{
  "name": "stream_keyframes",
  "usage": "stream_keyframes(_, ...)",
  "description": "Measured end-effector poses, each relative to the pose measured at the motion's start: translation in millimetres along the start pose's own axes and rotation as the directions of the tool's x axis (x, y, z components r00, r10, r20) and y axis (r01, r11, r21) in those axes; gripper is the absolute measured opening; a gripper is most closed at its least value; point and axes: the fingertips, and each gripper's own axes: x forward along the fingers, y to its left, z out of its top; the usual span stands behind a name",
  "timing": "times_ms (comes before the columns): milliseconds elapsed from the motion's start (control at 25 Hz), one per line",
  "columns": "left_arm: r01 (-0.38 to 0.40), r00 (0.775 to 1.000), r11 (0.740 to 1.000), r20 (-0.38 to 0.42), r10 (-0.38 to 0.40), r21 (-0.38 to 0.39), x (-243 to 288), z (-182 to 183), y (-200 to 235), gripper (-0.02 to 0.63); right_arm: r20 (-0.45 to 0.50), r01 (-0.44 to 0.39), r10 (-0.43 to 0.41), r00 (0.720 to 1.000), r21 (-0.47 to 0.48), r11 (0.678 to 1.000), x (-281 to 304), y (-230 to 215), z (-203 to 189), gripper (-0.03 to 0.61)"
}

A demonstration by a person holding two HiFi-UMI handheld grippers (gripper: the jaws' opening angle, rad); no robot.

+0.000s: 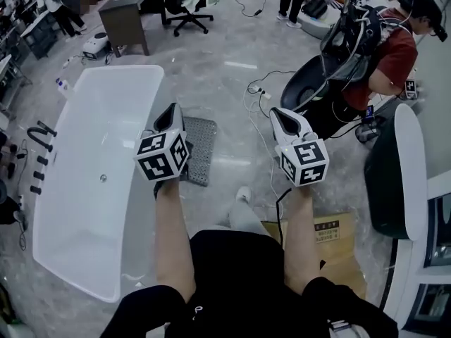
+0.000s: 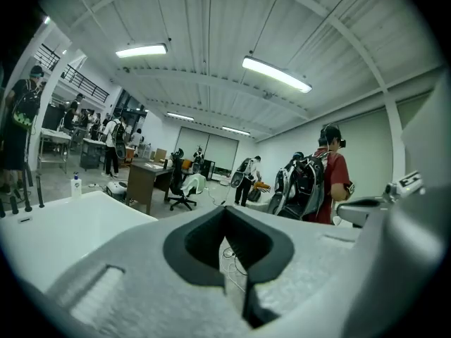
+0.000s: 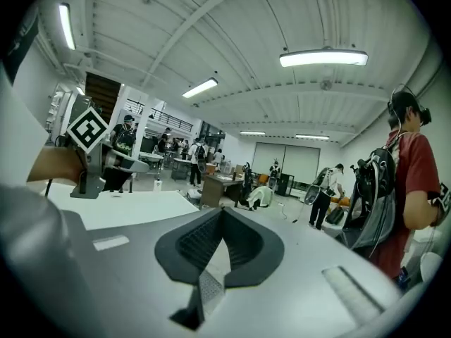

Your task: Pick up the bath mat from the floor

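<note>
The left gripper [image 1: 172, 113] and the right gripper [image 1: 280, 114] are held out above the floor [image 1: 232, 83], each clenched shut and empty (nothing is seen between either pair of jaws). The grey bath mat [image 1: 202, 145] is laid flat on the floor just beside the white bathtub [image 1: 84, 210], partly hidden behind the left gripper, and is touched by neither.

No legible txt, red print on cardboard box [image 1: 340, 253] too small to read
</note>
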Motion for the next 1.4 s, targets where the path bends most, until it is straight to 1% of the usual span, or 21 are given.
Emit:
stream_keyframes(80, -0.013, 1.000, 1.000, 0.001, 0.013, -0.011, 16, 0, 5, 0.003, 0.001, -0.004, 0.004, 1.000, 0.007, 1.000, 15, -10, -3, 0.008)
stream_keyframes(200, -0.045, 0.999, 0.999, 0.006, 0.045, -0.023, 43, 2, 15, 0.003, 0.005, -0.063, 0.063, 0.998, -0.010, 0.998, 48, -16, -6, 0.008)
stream_keyframes(320, -0.088, 0.996, 0.996, 0.004, 0.088, -0.012, 73, 11, 33, 0.003, 0.022, -0.100, 0.099, 0.995, 0.009, 0.995, 95, -35, 0, 0.008)
stream_keyframes(440, -0.166, 0.986, 0.986, 0.027, 0.166, -0.012, 99, 35, 58, 0.003, 0.055, -0.146, 0.144, 0.988, 0.023, 0.989, 150, -52, 21, 0.008)
stream_keyframes(520, -0.209, 0.977, 0.978, 0.037, 0.209, -0.021, 116, 48, 63, 0.003, 0.061, -0.200, 0.199, 0.978, 0.013, 0.980, 178, -61, 32, 0.008)
stream_keyframes(600, -0.242, 0.970, 0.970, 0.027, 0.243, -0.039, 134, 57, 64, 0.003, 0.049, -0.249, 0.248, 0.967, 0.008, 0.968, 203, -73, 39, 0.008)
stream_keyframes(680, -0.285, 0.957, 0.957, 0.033, 0.287, -0.053, 150, 67, 74, 0.003, 0.058, -0.300, 0.299, 0.953, 0.006, 0.954, 236, -81, 52, 0.008)
stream_keyframes(840, -0.392, 0.915, 0.918, 0.083, 0.396, -0.064, 172, 95, 102, 0.003, 0.108, -0.400, 0.401, 0.910, -0.024, 0.916, 305, -89, 82, 0.008)
stream_keyframes(1000, -0.477, 0.868, 0.874, 0.103, 0.485, -0.092, 185, 105, 114, 0.003, 0.130, -0.504, 0.509, 0.851, -0.076, 0.861, 342, -85, 93, 0.008)
stream_keyframes(1080, -0.506, 0.851, 0.858, 0.109, 0.514, -0.093, 192, 108, 118, 0.003, 0.141, -0.533, 0.538, 0.831, -0.077, 0.843, 360, -87, 95, 0.008)
stream_keyframes(1160, -0.528, 0.837, 0.844, 0.114, 0.536, -0.090, 198, 110, 122, 0.003, 0.153, -0.549, 0.553, 0.819, -0.067, 0.833, 377, -92, 99, 0.008)
stream_keyframes(1240, -0.558, 0.815, 0.824, 0.123, 0.567, -0.100, 197, 111, 127, 0.003, 0.153, -0.576, 0.580, 0.800, -0.073, 0.814, 391, -88, 101, 0.008)
stream_keyframes(1320, -0.600, 0.781, 0.791, 0.129, 0.612, -0.120, 185, 108, 138, 0.003, 0.142, -0.620, 0.627, 0.766, -0.091, 0.779, 405, -70, 102, 0.008)
stream_keyframes(1400, -0.655, 0.734, 0.743, 0.121, 0.669, -0.138, 168, 100, 152, 0.003, 0.133, -0.677, 0.685, 0.716, -0.106, 0.728, 419, -42, 104, 0.008)
